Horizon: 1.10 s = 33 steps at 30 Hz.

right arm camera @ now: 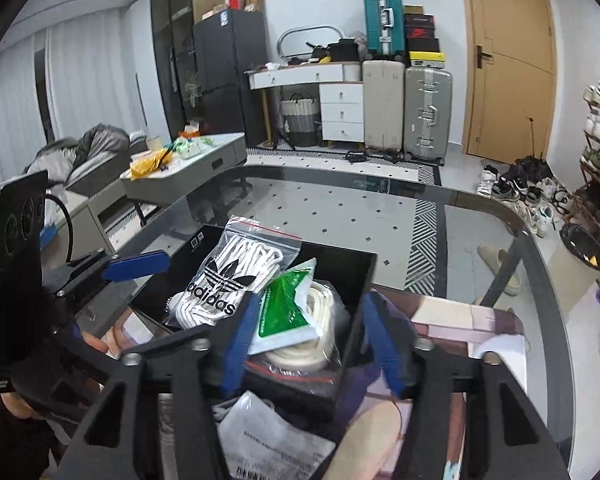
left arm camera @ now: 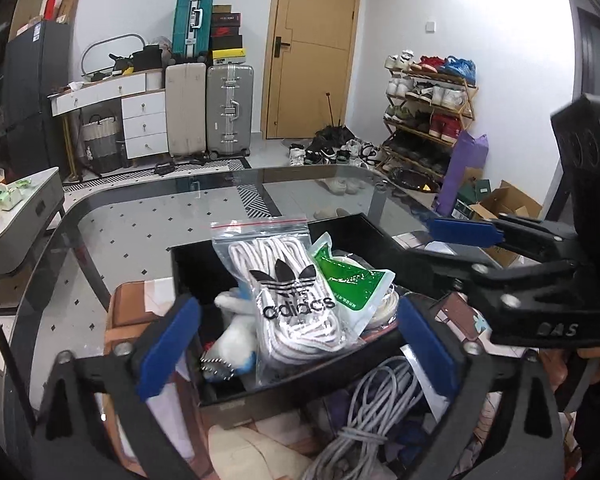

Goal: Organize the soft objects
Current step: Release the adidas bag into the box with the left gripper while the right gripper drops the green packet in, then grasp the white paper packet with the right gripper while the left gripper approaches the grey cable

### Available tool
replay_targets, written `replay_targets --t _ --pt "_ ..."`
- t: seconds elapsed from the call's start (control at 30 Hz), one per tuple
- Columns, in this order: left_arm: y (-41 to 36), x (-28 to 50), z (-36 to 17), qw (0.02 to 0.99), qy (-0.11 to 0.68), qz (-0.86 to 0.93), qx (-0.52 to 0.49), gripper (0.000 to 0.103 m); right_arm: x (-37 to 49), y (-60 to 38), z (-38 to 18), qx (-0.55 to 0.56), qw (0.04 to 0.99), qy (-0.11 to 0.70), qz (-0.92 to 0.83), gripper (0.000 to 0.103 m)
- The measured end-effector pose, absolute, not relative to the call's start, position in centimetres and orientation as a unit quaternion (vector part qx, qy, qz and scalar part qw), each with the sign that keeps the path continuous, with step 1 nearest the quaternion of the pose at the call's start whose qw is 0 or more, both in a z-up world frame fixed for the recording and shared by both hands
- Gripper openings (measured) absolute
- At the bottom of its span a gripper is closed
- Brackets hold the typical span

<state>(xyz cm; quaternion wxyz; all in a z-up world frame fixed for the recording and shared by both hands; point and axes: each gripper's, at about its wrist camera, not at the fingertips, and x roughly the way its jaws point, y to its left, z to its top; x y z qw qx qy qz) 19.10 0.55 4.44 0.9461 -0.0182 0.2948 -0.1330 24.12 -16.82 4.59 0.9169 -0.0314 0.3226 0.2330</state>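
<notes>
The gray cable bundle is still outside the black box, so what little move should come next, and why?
Probably lower the left hand-held gripper onto the gray cable bundle and close on it. Its fingers are open and empty, and the bundle lies loose just in front of the black box, where the adidas bag and green packet already sit. The right hand-held gripper is open too.

A clear zip bag of white laces [left arm camera: 290, 296] [right arm camera: 228, 280] with a black Adidas logo is leaning upright in the black box [left arm camera: 196, 256] [right arm camera: 352, 264] on the glass table. A green and white pouch [left arm camera: 346, 280] [right arm camera: 286, 312] is resting just beside it, lying over a coil of white cord [right arm camera: 320, 332]. A white and blue plush toy [left arm camera: 236, 336] is sitting low in the box against the bag's other side.
</notes>
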Motion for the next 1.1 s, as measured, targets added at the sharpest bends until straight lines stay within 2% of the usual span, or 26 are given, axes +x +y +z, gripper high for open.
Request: replay_targets --t 0.07,0.17,0.47,0.87,1.1 --pt "0.9 18.6 4.7 0.948 0.292 -0.129 -0.024 0.103 23.3 -17.5 4.7 -0.022 0.922 0.317 0.219 0.089" --pt "1.6 17.8 4.8 0.949 0.293 -0.113 -0.033 0.103 22.4 -19.0 4.7 0.006 0.923 0.318 0.218 0.102" --pt "3.2 14.8 4.5 0.949 0.296 -0.092 -0.058 0.103 19.2 -20.3 4.8 0.016 0.919 0.324 0.223 0.102" --pt "3.2 11.7 3.9 0.954 0.278 -0.098 -0.063 0.103 17.4 -20.0 3.6 -0.023 0.910 0.339 0.236 0.102" --pt "1.8 11.8 2.8 0.942 0.314 -0.112 -0.038 0.103 17.4 -19.9 2.8 -0.035 0.903 0.355 0.240 0.102"
